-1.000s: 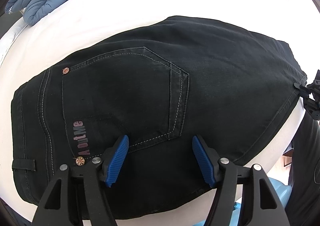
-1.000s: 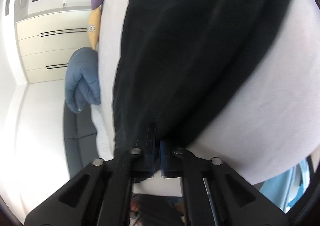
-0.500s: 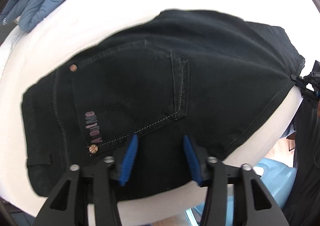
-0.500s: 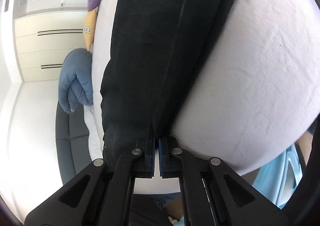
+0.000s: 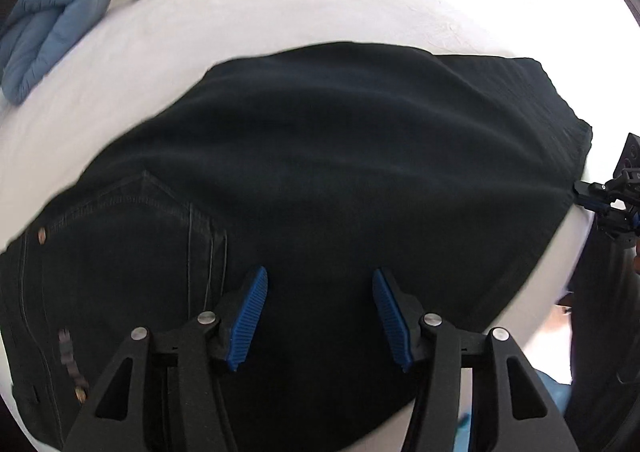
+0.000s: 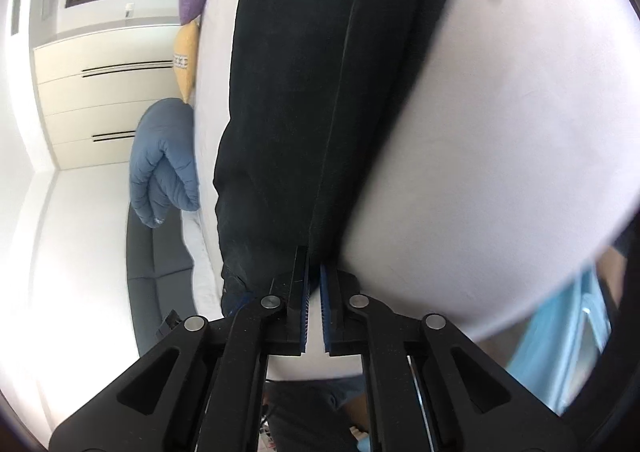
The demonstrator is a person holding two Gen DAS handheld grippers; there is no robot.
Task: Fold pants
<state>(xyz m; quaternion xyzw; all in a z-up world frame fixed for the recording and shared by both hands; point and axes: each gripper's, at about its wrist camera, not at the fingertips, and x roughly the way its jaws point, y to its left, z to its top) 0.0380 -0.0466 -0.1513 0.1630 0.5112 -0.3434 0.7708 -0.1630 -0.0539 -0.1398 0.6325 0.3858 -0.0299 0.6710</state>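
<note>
The black pants [image 5: 320, 179] lie spread on the white bed [image 5: 240, 19], seat pocket up. The right claw [image 6: 314, 304] is clenched on their edge; the left claw [image 5: 320, 316] hovers released above the fabric. Likely a fold is being set up; next, the left must grasp cloth. No legible writing shows.
</note>
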